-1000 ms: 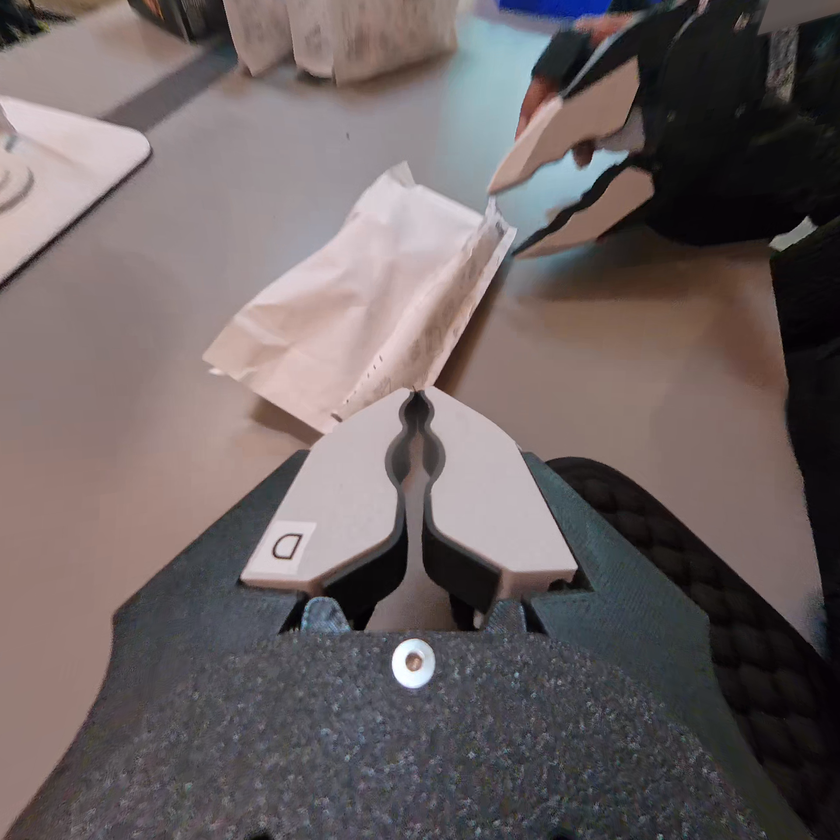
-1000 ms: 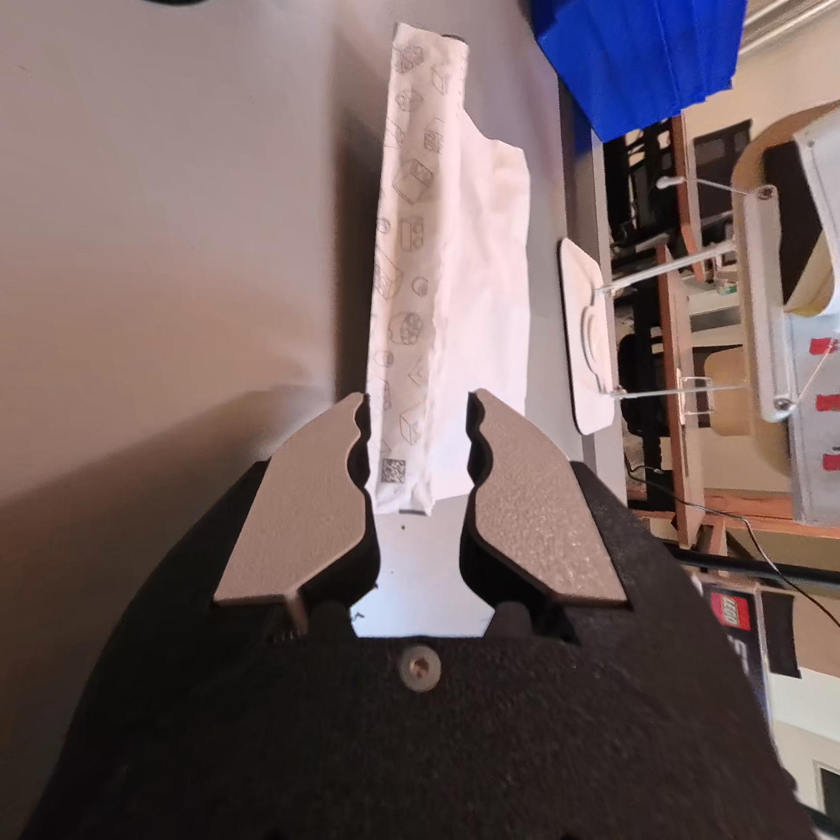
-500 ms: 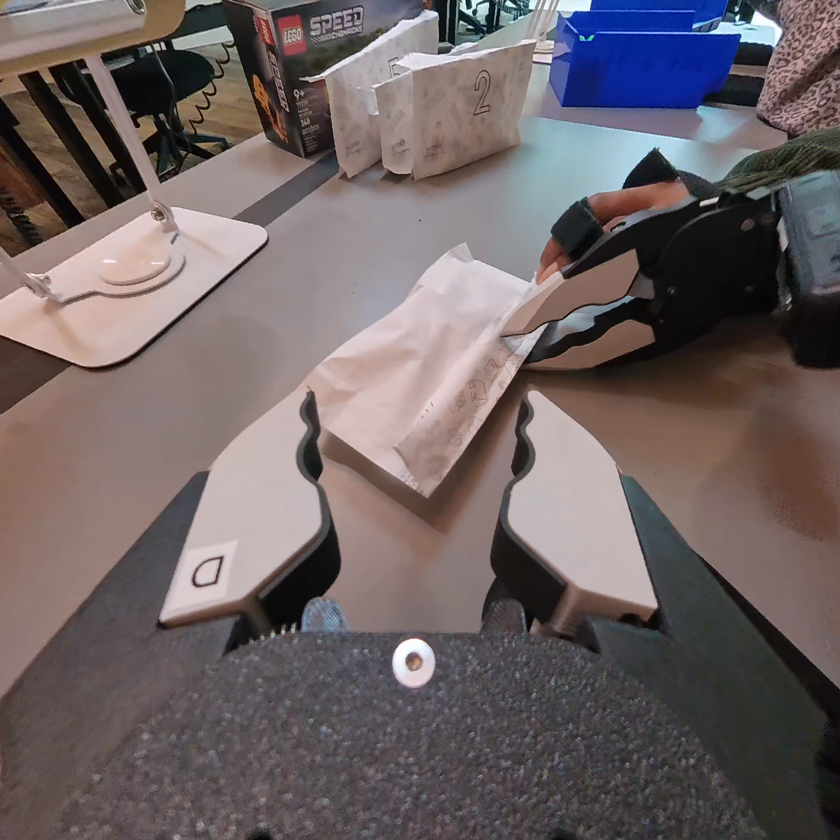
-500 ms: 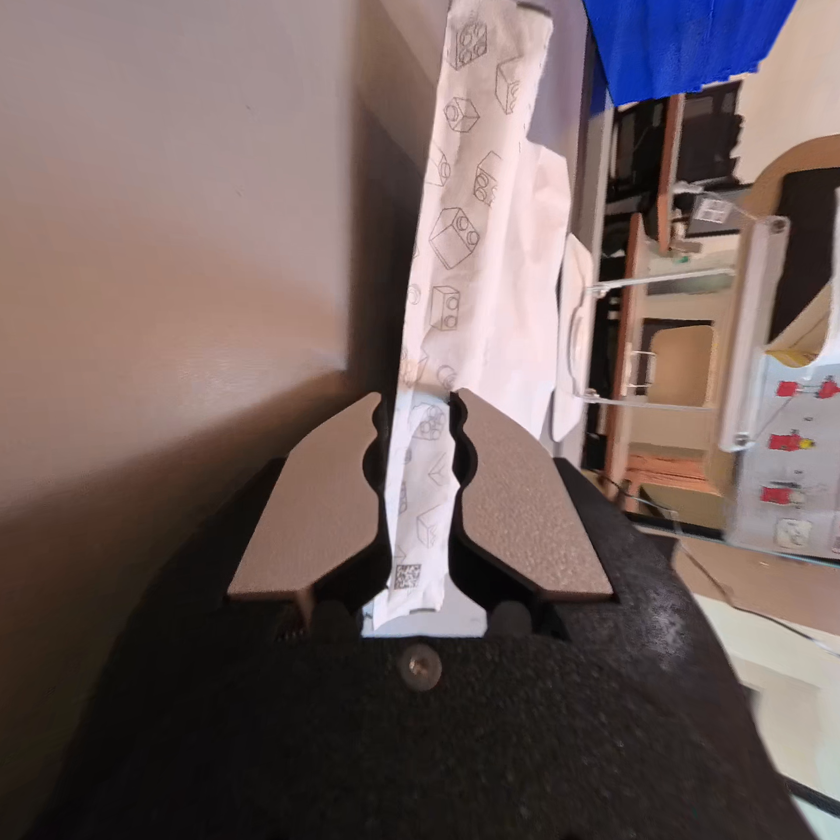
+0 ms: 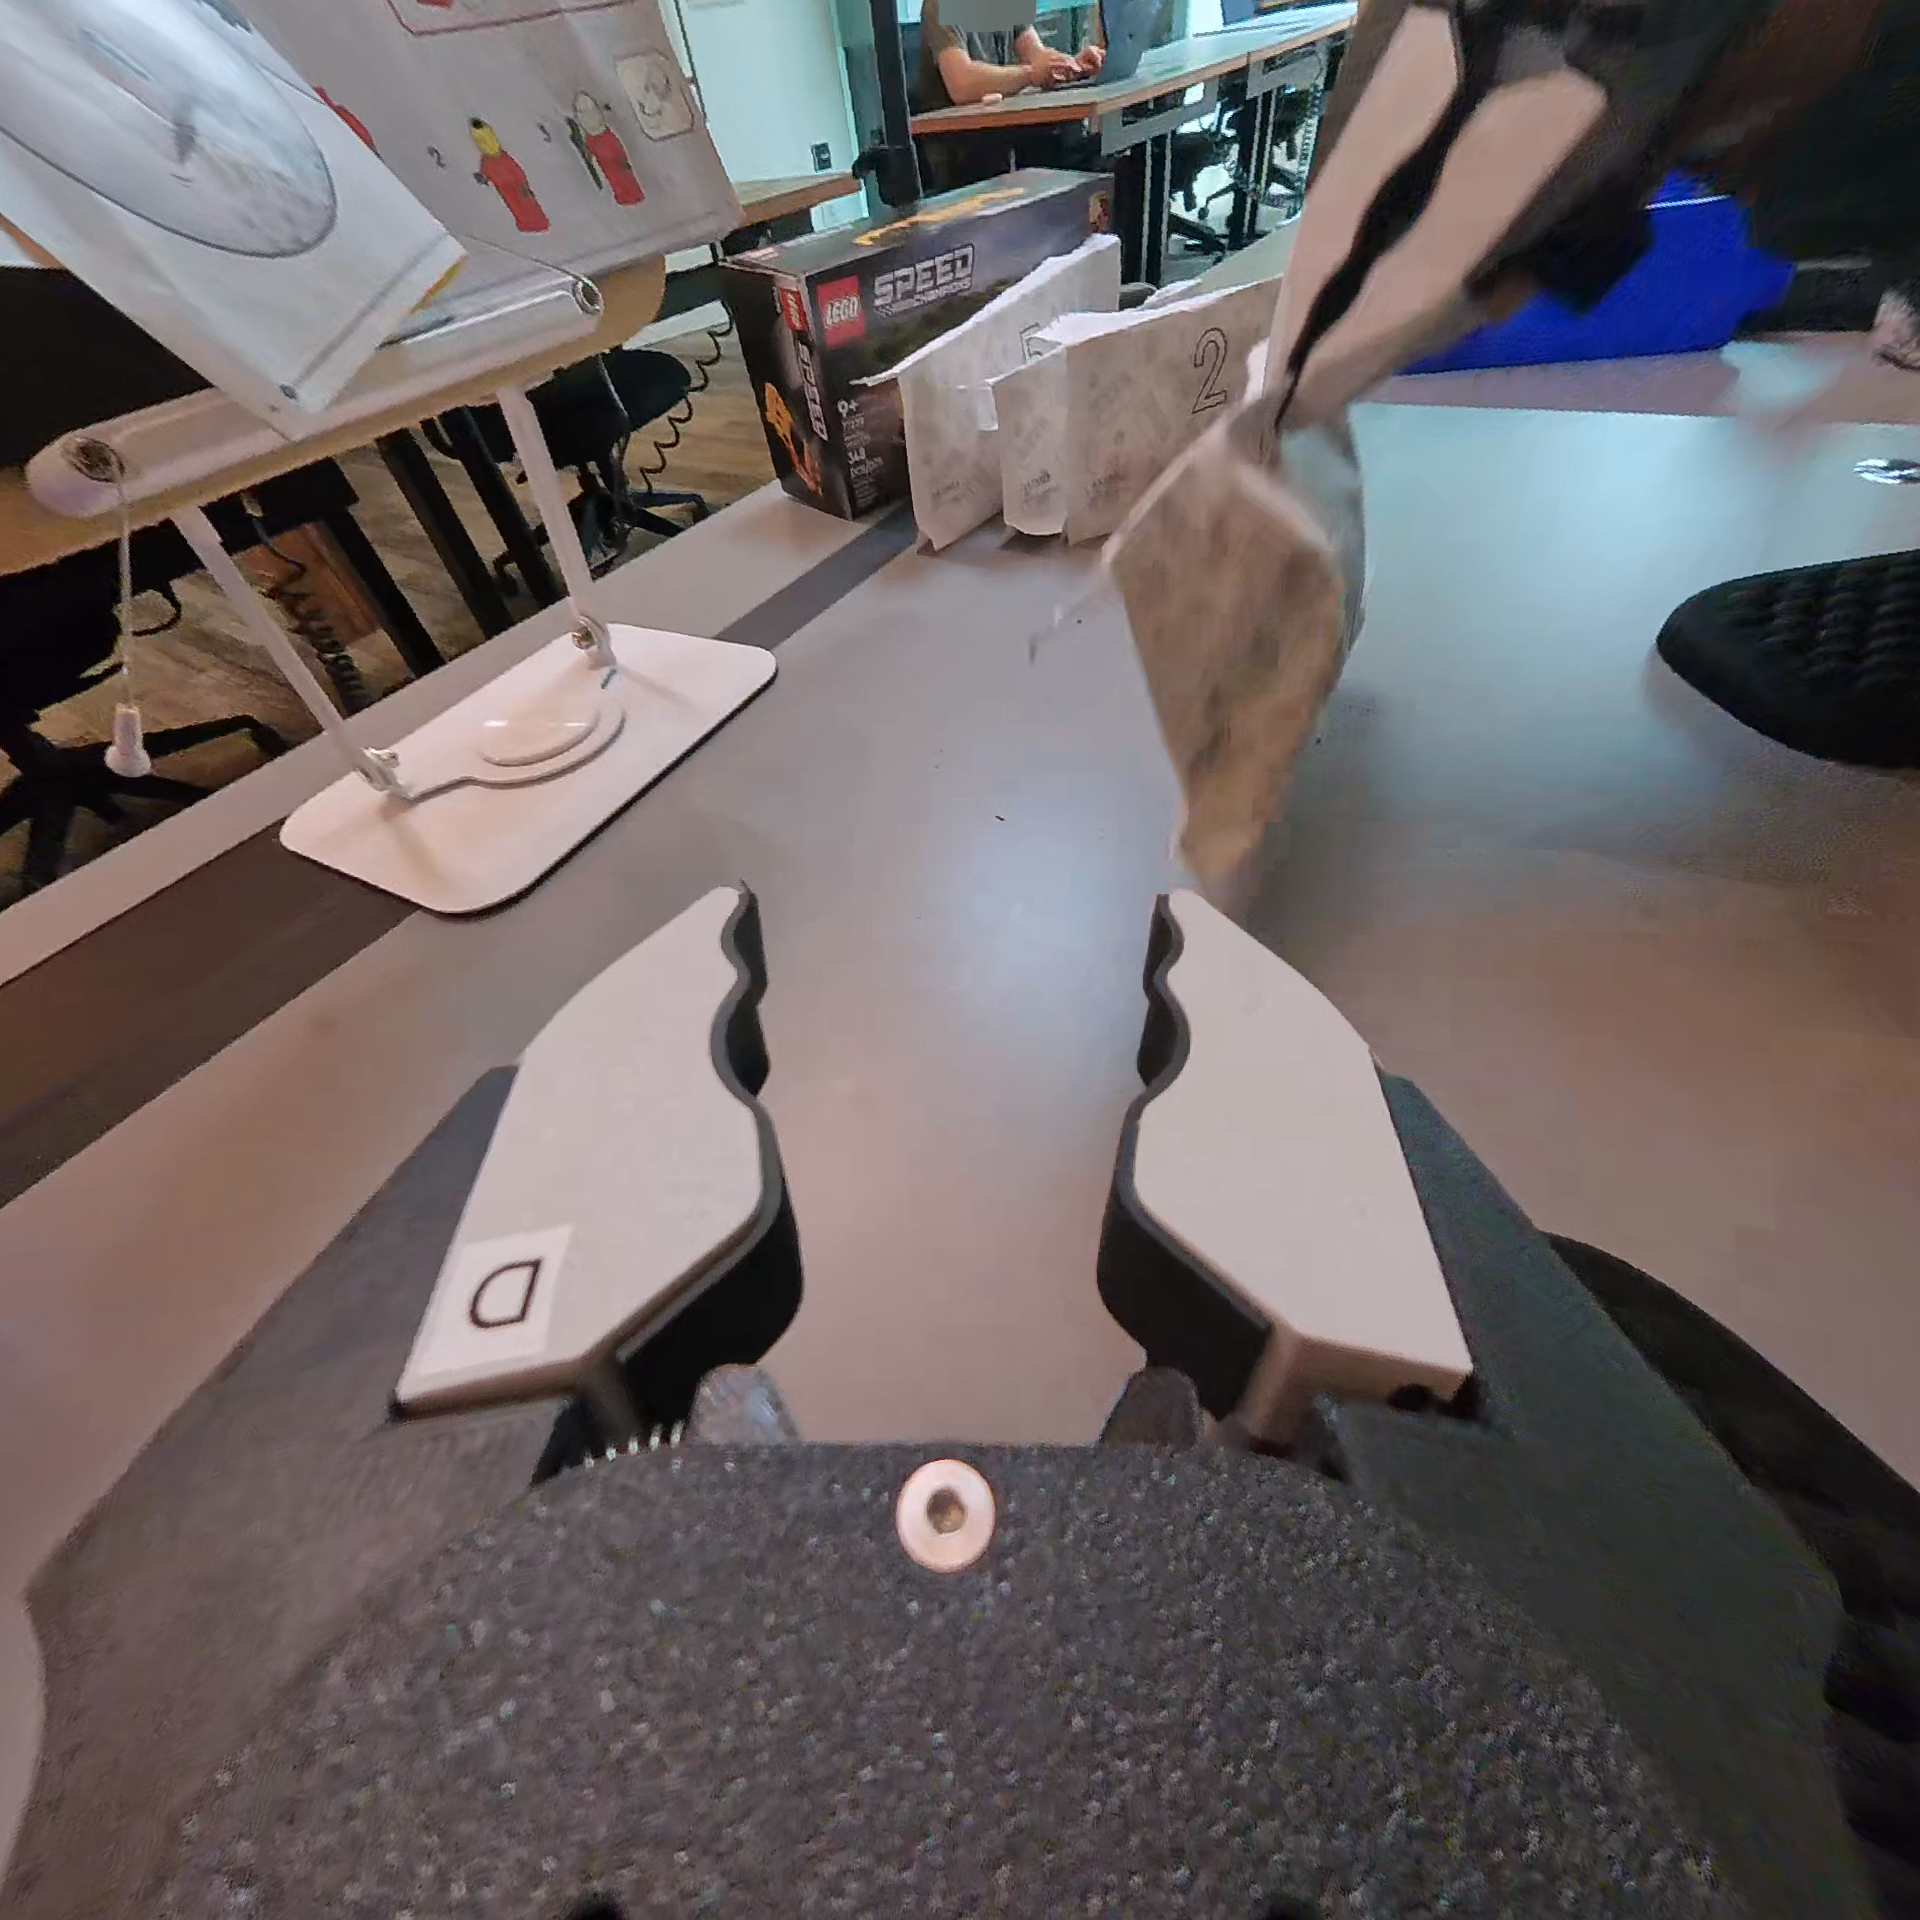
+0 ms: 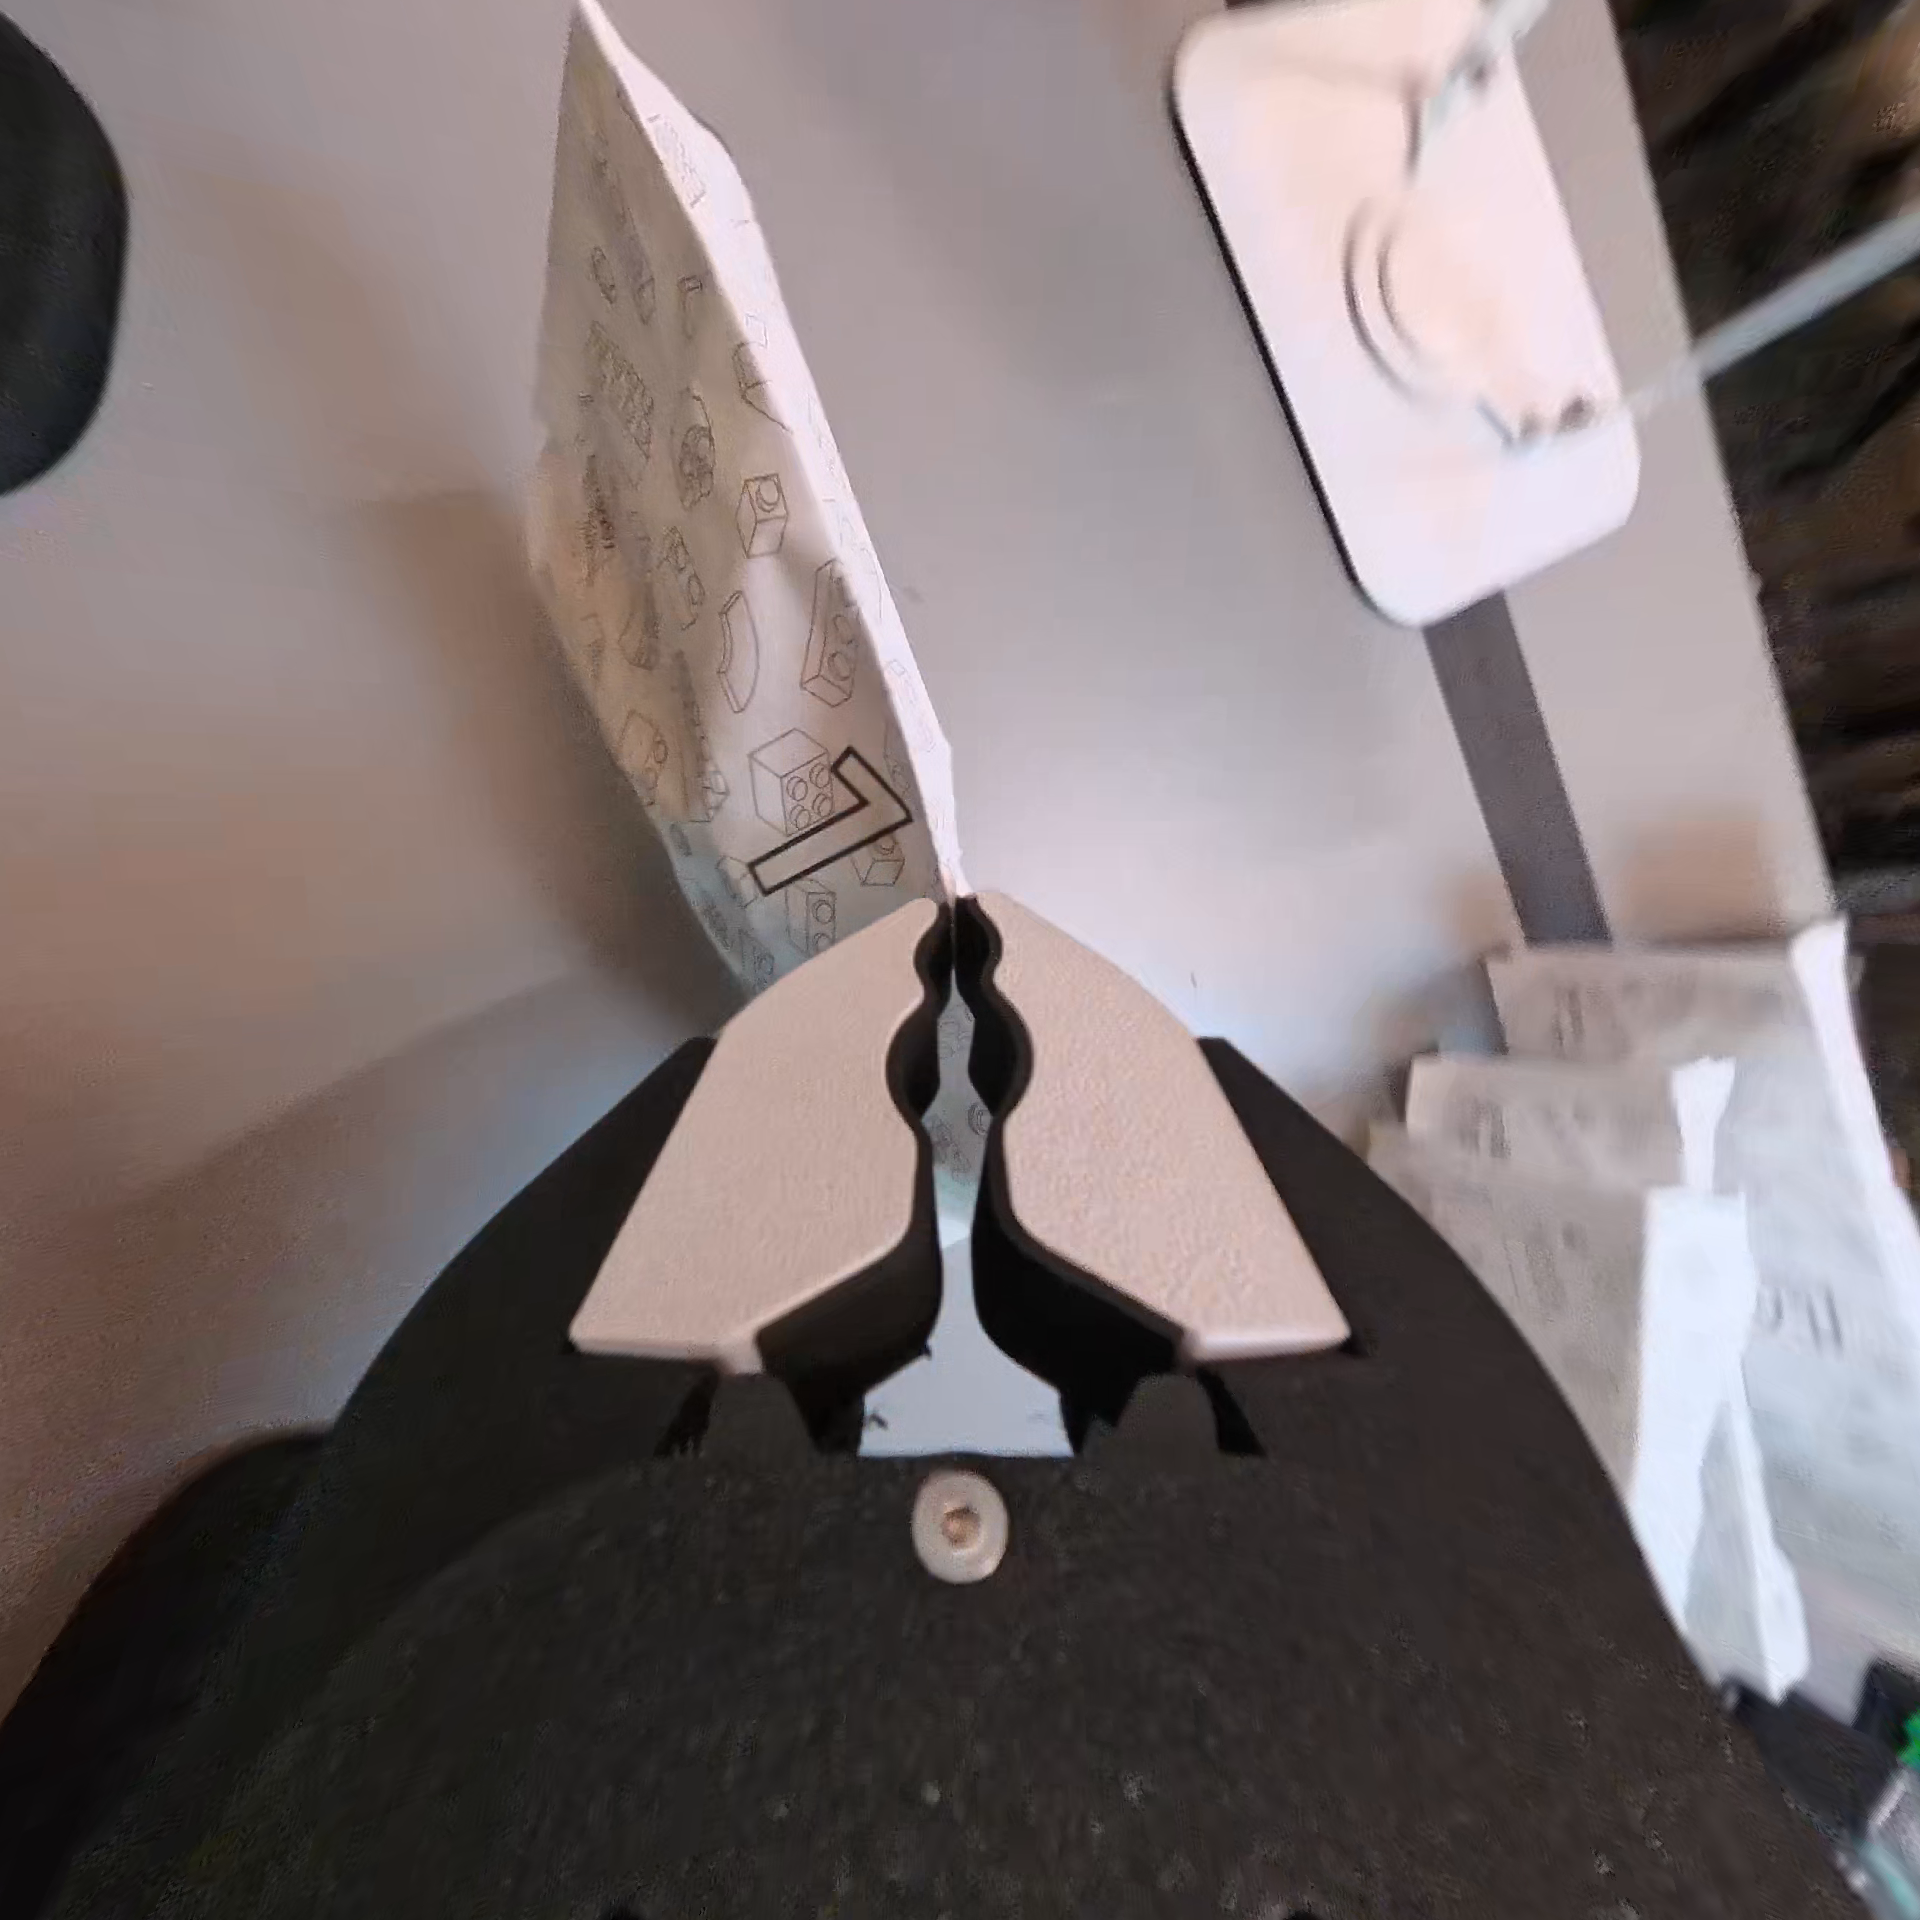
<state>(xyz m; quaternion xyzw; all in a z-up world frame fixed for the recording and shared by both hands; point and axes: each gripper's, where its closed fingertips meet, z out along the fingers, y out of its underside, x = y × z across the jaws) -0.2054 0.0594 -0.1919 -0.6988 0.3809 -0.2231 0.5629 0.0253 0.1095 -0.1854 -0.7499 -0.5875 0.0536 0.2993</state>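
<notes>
1. Paper bag: printed with little brick drawings, it hangs clear above the grey bench, out over the middle and away from every edge, pinched at one end only.
2. Your right tool is clenched on that end, fingertips meeting with the paper squeezed between them; in the left wrist view it reaches down from the top right corner with the bag dangling below, blurred.
3. Your left tool is spread wide and holds nothing, low over the bench, pointing toward the far edge, the bag's lower end just beyond its right finger.
4. Risk, as I judge it: a thin pinch on paper can tear or slip if the bag has any weight inside.
5. A swinging bag could also clip the row of similar bags leaning on the dark box by the far edge, or the white stand base near the left edge.
</notes>
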